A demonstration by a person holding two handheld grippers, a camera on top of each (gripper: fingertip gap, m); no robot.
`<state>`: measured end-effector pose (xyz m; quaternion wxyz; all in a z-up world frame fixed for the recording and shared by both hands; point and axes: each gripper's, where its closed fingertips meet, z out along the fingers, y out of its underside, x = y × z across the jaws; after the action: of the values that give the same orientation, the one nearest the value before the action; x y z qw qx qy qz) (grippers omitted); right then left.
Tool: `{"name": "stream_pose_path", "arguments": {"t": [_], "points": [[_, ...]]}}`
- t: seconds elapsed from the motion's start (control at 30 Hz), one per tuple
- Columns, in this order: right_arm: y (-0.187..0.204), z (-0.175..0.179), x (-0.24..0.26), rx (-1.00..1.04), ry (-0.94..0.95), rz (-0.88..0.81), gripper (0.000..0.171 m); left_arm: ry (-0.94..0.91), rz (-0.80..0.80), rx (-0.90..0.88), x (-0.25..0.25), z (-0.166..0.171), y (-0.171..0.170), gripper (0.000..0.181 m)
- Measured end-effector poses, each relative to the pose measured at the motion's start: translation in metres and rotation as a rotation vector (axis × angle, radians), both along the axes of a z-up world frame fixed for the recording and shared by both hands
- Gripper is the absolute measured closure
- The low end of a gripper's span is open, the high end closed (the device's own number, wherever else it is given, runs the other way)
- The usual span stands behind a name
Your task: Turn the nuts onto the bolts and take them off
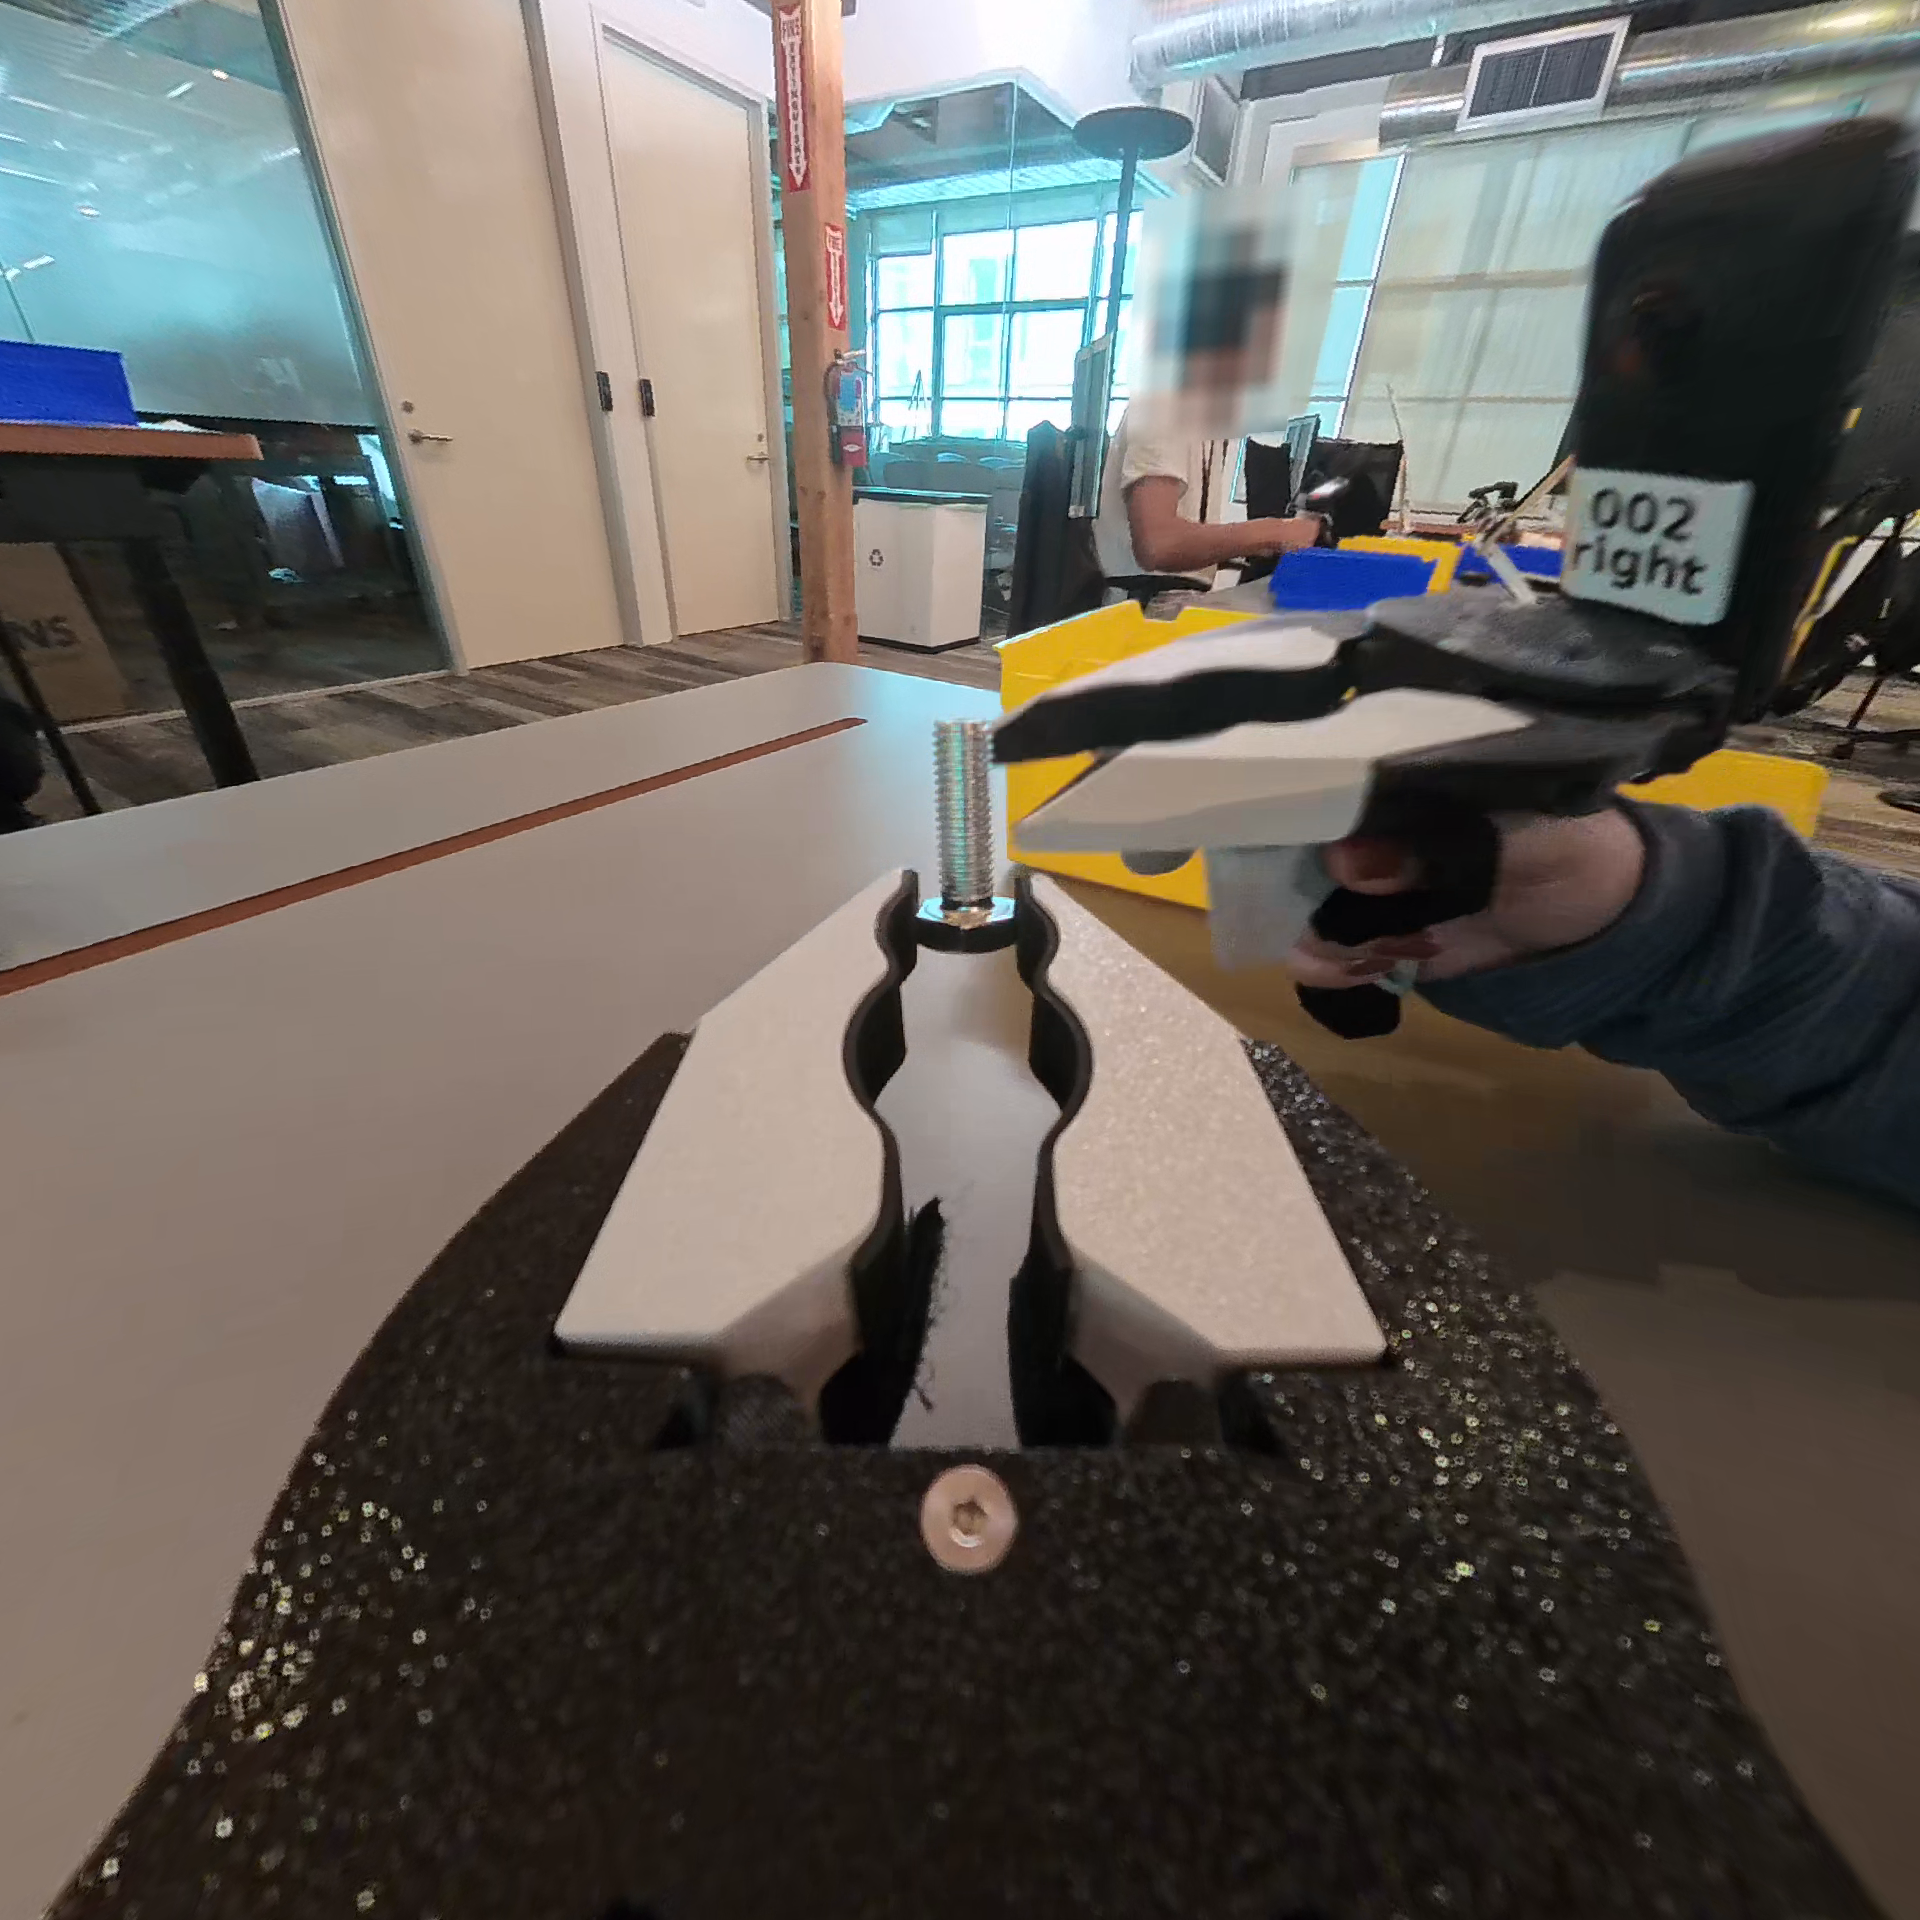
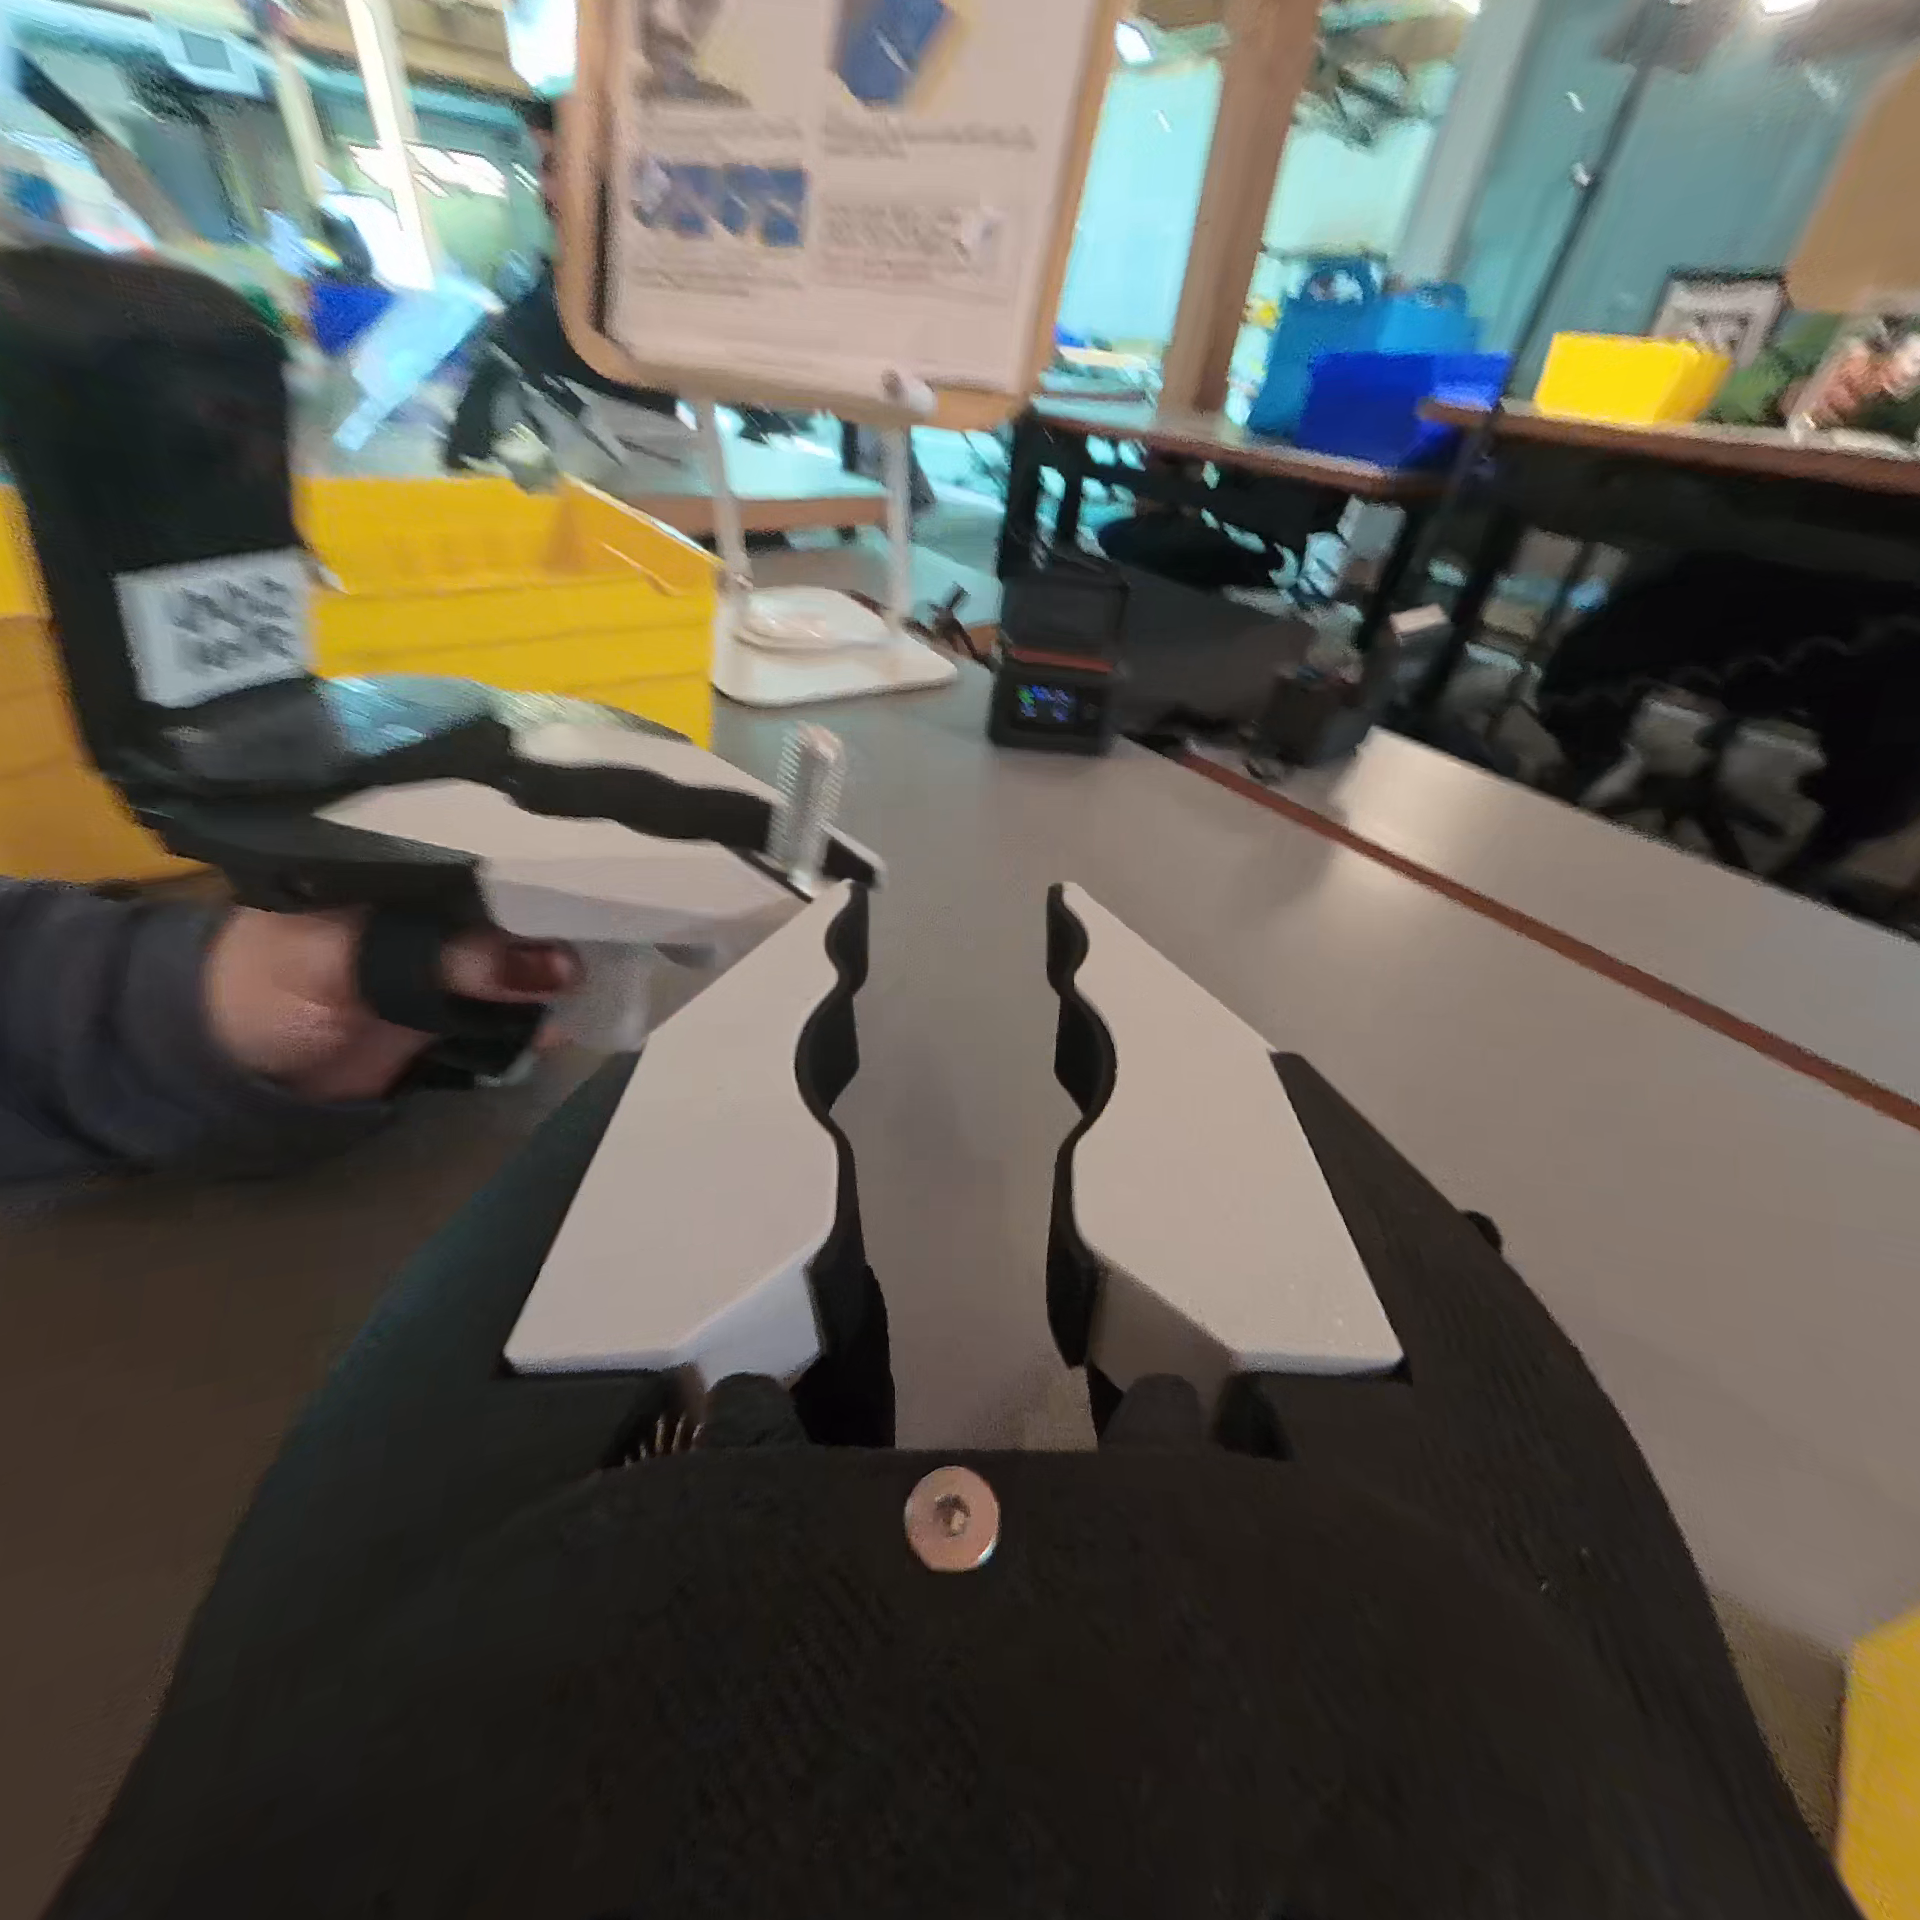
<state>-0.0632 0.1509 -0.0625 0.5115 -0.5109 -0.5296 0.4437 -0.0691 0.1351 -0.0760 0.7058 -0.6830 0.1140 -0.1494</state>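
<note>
So the bolt (image 1: 963, 805) is pinched by its hex head at the very tips of the left tool (image 1: 966, 914), with the threaded shank stood straight up toward 12 o'clock. No nut can be made out on the threads. In the right wrist view the same bolt (image 2: 805, 800) is seen at about 11 o'clock, still upright in the left tool (image 2: 821, 883), which is gripped by a hand (image 2: 312, 1008) in a dark sleeve.

The right tool (image 2: 951, 904) is spread apart with nothing between its fingers, just grey table (image 2: 1351, 1091) showing through the gap. From the left wrist view the right tool (image 1: 1013, 779) is found at roughly 2 o'clock, tips just beside the top of the bolt; touching or not can't be told. A yellow bin (image 1: 1081, 644) is parked behind it on the table (image 1: 312, 1039).
</note>
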Motion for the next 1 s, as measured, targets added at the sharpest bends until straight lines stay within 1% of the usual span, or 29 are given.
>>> {"name": "stream_pose_path", "arguments": {"t": [0.1, 0.17, 0.27, 0.37, 0.53, 0.63, 0.73, 0.8, 0.87, 1.0], "points": [[0.020, -0.033, -0.003, -0.029, -0.139, -0.084, 0.141, 0.005, 0.000, 0.008, 0.000, 0.001, -0.001, 0.165], [0.023, -0.048, -0.005, -0.032, -0.202, -0.094, 0.142, 0.008, -0.003, 0.019, 0.001, 0.002, -0.002, 0.165], [0.024, -0.055, -0.007, 0.014, -0.236, -0.113, 0.145, 0.008, -0.006, 0.023, 0.002, 0.002, -0.002, 0.165], [0.027, -0.054, -0.007, 0.102, -0.240, -0.158, 0.148, 0.005, -0.006, 0.025, 0.001, 0.003, -0.002, 0.165], [0.036, -0.042, -0.006, 0.244, -0.178, -0.254, 0.152, -0.001, -0.009, 0.030, 0.001, 0.004, -0.003, 0.165], [0.037, -0.024, -0.003, 0.313, -0.042, -0.309, 0.157, -0.004, -0.010, 0.041, 0.001, 0.005, -0.004, 0.165], [0.024, -0.011, -0.002, 0.406, 0.100, -0.261, 0.162, -0.010, -0.013, 0.058, 0.001, 0.007, -0.005, 0.165], [0.019, -0.010, -0.003, 0.466, 0.116, -0.246, 0.163, -0.016, -0.015, 0.068, 0.000, 0.009, -0.006, 0.165], [0.021, -0.008, -0.001, 0.499, 0.119, -0.274, 0.163, -0.022, -0.012, 0.073, -0.001, 0.010, -0.007, 0.165], [0.024, -0.007, 0.000, 0.488, 0.132, -0.294, 0.164, -0.030, -0.002, 0.085, -0.003, 0.012, -0.008, 0.165]]}}
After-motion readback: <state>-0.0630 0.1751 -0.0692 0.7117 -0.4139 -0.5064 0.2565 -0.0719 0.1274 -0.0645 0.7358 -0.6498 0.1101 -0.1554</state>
